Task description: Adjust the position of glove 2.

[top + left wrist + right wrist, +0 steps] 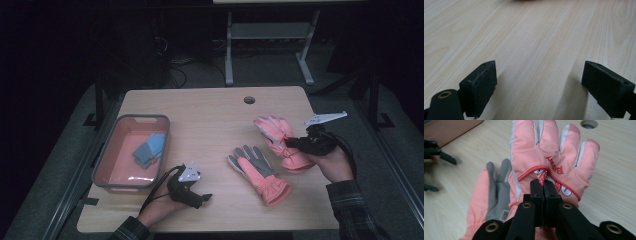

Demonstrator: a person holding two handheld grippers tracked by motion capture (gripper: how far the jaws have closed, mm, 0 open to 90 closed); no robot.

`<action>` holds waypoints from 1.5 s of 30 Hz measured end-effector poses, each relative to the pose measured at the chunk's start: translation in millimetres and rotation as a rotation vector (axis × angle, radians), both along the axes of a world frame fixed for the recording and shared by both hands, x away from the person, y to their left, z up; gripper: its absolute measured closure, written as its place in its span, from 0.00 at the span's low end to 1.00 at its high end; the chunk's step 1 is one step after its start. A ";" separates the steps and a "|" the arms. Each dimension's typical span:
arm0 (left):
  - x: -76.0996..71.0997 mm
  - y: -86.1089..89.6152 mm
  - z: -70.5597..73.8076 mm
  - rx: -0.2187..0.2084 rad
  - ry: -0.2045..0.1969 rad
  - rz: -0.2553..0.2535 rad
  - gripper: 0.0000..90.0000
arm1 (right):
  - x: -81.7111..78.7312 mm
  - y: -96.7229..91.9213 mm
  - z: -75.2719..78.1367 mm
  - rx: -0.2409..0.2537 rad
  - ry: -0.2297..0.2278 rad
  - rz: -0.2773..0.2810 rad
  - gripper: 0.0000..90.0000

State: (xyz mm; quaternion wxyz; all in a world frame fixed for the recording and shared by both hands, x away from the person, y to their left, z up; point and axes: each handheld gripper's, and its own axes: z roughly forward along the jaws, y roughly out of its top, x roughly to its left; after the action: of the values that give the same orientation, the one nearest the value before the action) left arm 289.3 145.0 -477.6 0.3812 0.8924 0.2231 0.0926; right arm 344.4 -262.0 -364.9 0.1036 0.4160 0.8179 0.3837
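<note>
Nearest the front edge of the table point(210, 107), the left gripper point(205, 197) rests low with its jaws spread wide and nothing between them, bare wood ahead of it. Just beyond lies a glove point(260, 175) palm up, grey side showing, with free tabletop all around. To its right, near the table's right edge, the right gripper point(543, 185) is clamped on the back of the second glove point(549, 157), pinching the pink fabric beside a cartoon patch; red mirrored lettering there cannot be read surely. At the left edge sits a pink bin point(107, 165) with a blue cloth point(150, 150) inside. A round hole point(249, 100) marks the far edge.
</note>
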 end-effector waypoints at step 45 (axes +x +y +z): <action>-0.3 -0.2 -0.3 -0.005 -0.001 0.004 0.14 | -33.7 75.0 -39.0 -0.113 0.100 0.152 0.98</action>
State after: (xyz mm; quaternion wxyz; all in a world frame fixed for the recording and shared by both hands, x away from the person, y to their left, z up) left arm 289.0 144.7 -477.9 0.3832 0.8910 0.2247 0.0933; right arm 310.7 -187.1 -403.9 0.0565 0.3647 0.8716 0.3226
